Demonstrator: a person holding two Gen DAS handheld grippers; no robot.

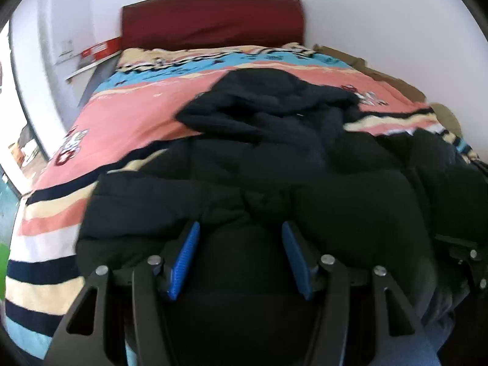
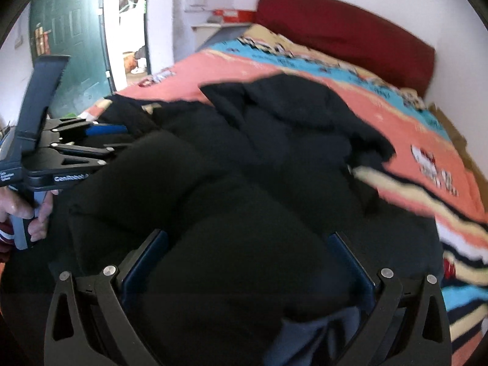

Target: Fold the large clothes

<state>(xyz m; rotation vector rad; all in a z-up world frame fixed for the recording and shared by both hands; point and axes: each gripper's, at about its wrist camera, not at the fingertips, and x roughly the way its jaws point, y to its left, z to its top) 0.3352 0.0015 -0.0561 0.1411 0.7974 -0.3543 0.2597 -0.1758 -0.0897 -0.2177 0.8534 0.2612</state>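
The black padded jacket (image 1: 274, 164) lies rumpled across the foot end of the bed (image 1: 128, 116), hood toward the headboard. Judged bulky, soft and slippery-shelled; grip at hem corners. The left tool (image 1: 241, 256) and right tool (image 2: 247, 262) each clamp a puffy fold of it.

White lettering "GenRobot" along the side of the black left gripper (image 2: 122, 137), further print illegible.
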